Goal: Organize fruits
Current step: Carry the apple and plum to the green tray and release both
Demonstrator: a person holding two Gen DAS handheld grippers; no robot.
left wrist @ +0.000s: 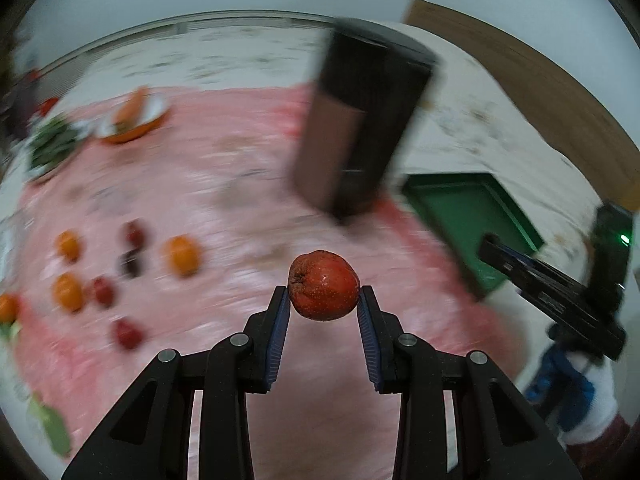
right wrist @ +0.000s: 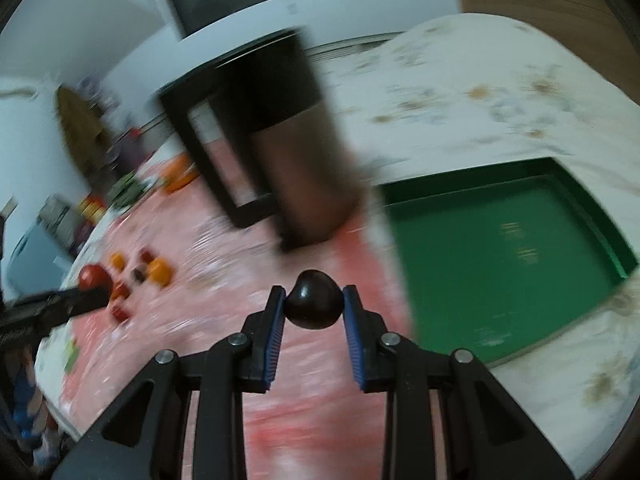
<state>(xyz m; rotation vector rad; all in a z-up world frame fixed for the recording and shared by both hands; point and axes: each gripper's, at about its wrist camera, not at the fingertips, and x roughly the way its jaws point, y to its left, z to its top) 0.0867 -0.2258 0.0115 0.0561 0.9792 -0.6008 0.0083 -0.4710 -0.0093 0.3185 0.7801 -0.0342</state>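
Landmark: the tall dark jug (left wrist: 360,120) standing on the pink cloth (left wrist: 224,184).

Left wrist view, left to right. Far to the left of the jug, near the cloth's back edge, a heap of green leaves (left wrist: 52,148) and an orange-rimmed bowl (left wrist: 134,120) holding an orange piece. Nearer the camera and still left of the jug, the loose fruit: oranges (left wrist: 182,255) and small red fruits (left wrist: 127,334) lie scattered on the cloth, blurred. In front of the jug, the left gripper (left wrist: 324,294) pinches a red fruit (left wrist: 323,285) between its blue pads (left wrist: 280,322); one pad presses on each side of the fruit, which sits at the very fingertips, clear of the cloth. Right of the jug, a green tray (left wrist: 424,194) lies half off the cloth on the flowered white sheet (left wrist: 480,120). Beyond the tray, at the right edge, the right gripper (left wrist: 490,248) shows side-on in a hand with a white sleeve.

Right wrist view, left to right. The left gripper with its red fruit enters at the far left, above the scattered fruit, left of the jug. In front of the jug, the right gripper's jaws clamp a dark, nearly black round fruit (right wrist: 314,300) at their tips, a pad on each flank. The tray, right of the jug, is bare inside.
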